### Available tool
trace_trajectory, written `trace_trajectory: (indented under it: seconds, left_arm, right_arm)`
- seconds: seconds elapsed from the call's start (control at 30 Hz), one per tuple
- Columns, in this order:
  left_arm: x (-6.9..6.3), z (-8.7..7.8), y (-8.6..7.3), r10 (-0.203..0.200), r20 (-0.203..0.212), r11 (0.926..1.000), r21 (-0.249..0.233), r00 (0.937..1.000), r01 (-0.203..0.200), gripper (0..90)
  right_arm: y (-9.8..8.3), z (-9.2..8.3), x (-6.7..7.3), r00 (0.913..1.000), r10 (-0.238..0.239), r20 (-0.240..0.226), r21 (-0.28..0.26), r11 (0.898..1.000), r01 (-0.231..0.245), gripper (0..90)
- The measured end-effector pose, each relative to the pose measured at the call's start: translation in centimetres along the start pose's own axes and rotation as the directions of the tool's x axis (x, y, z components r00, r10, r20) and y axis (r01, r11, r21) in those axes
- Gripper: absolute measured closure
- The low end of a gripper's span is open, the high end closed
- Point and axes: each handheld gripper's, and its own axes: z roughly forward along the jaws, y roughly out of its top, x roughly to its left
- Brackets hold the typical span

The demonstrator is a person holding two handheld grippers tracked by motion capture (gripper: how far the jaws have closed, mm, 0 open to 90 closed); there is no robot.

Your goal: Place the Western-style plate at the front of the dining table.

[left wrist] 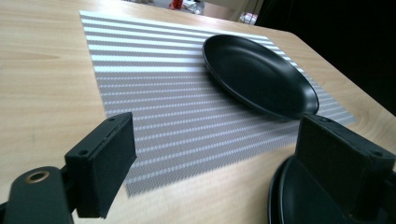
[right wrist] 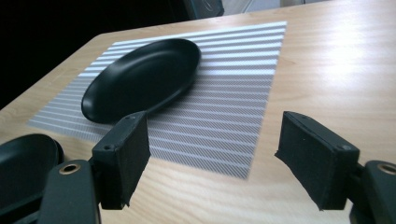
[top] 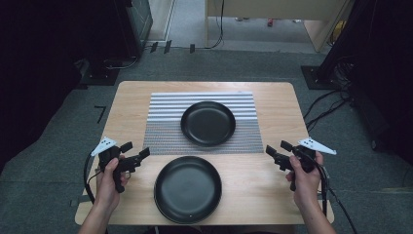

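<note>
left gripper (top: 138,154) jaws apart, empty | right gripper (top: 275,152) likewise | near plate (top: 188,189) lower centre, between them, closer to left

Both my grippers, left gripper (top: 138,153) and right gripper (top: 276,150), are black. The two plates, far plate (top: 208,123) and near plate (top: 188,189), are black too. The placemat (top: 165,124) is grey-and-white striped on my pale wood table (top: 272,97).

Two black plates (top: 188,189) between hand-held grippers (top: 135,150)
</note>
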Motion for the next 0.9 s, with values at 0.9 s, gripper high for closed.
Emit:
trace_trajectory:
  seconds: [0.9]
  left_arm:
    - [3.6,-4.8,-7.0,-0.015,-0.257,0.995,0.092,0.9663,0.04,11.4]
  right_arm:
    - [-7.4,-6.3,-5.9,0.9763,0.019,0.216,0.088,0.995,-0.039,23.8]
